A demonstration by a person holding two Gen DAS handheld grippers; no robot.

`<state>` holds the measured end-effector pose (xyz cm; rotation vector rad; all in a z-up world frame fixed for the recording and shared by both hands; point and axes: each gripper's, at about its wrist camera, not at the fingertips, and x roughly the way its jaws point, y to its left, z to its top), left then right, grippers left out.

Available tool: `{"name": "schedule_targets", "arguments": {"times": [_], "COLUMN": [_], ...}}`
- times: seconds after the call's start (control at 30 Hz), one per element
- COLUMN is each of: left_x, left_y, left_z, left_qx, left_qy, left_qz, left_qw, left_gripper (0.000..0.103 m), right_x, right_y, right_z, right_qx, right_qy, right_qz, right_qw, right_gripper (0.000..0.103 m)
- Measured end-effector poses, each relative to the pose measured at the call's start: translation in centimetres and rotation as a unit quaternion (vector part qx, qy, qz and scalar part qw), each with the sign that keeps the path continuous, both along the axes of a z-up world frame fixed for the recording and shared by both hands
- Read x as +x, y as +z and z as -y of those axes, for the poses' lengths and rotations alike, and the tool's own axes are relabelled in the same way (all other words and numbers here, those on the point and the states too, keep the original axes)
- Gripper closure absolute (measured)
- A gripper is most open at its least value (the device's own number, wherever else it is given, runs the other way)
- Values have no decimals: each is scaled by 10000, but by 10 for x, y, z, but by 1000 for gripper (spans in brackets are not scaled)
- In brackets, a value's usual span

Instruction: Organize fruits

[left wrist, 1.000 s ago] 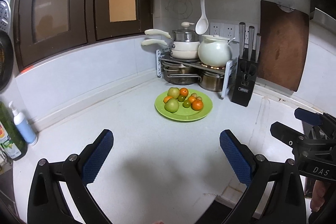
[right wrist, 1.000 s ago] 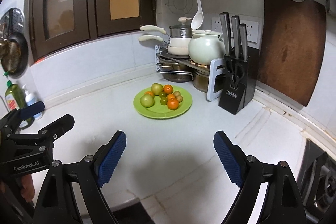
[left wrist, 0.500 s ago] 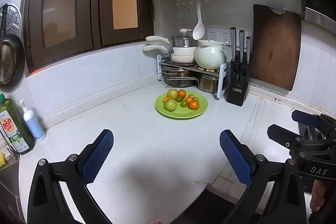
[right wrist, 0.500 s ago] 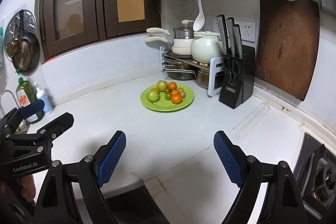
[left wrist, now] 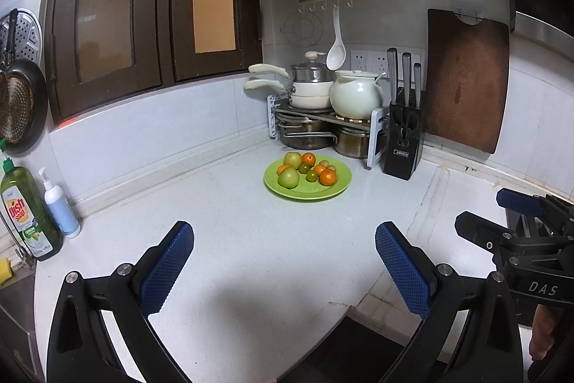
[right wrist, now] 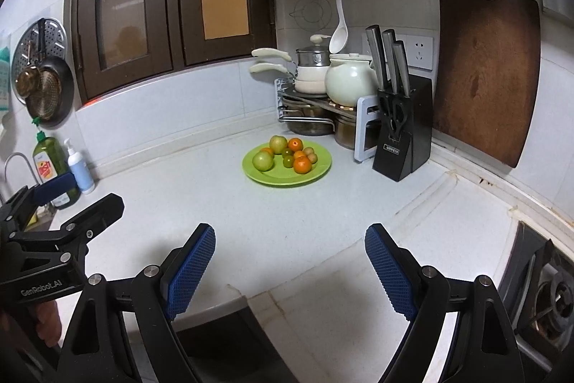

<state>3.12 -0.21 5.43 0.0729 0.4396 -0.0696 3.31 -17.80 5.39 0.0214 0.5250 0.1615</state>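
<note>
A green plate (left wrist: 305, 194) (right wrist: 287, 180) sits on the white counter near the back corner. It holds several fruits: green apples (left wrist: 288, 177) (right wrist: 263, 161), oranges (left wrist: 328, 177) (right wrist: 302, 164) and small green and tan fruits. My left gripper (left wrist: 285, 270) is open and empty, held above the counter's front edge, well short of the plate. My right gripper (right wrist: 290, 266) is open and empty, also near the front edge. Each gripper shows at the side of the other's view.
A pot rack (left wrist: 315, 124) with pans and a white pot stands behind the plate. A black knife block (left wrist: 403, 142) and a brown cutting board (left wrist: 466, 81) are to the right. Dish soap bottles (left wrist: 28, 210) stand at left. A stove burner (right wrist: 549, 293) is at far right.
Both grippers have pulled back from the plate and risen; the plate looks smaller and farther, and the counter's front edge has come into view. Both stay open.
</note>
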Motion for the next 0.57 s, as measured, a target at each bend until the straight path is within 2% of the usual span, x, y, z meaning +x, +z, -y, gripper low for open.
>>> {"name": "schedule_targets", "arguments": {"times": [0.57], "left_x": [-3], "left_y": [1], "left_z": [-4], "left_qx": [26], "left_qy": [19], "left_qz": [25], "left_qw": [10000], "left_gripper": [0], "right_x": [-2], "right_y": [-2], "right_z": [-1], "right_qx": [6], "right_qy": [11], "right_qz": [-22], "right_qw": [10000], "right_gripper": [17]}}
